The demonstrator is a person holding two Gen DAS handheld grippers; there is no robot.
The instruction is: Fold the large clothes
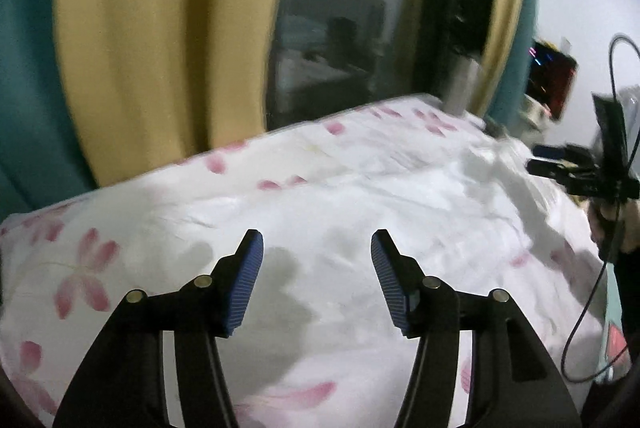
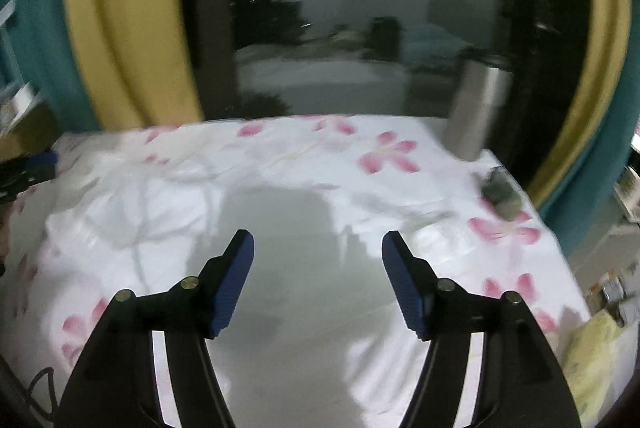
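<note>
A white garment lies crumpled on the bed, hard to tell apart from the white sheet with pink flowers. My right gripper hangs open above the bed with nothing between its blue pads, its shadow on the cloth below. In the left wrist view the same white cloth shows at the right. My left gripper is open and empty over the flowered sheet. The right gripper shows at the right edge of that view, with a hand behind it. The left gripper's tip shows at the left edge of the right wrist view.
A steel flask stands at the bed's far right corner, with a small dark grey thing lying near it. Yellow and teal curtains frame a dark window behind the bed. A black cable hangs at the right.
</note>
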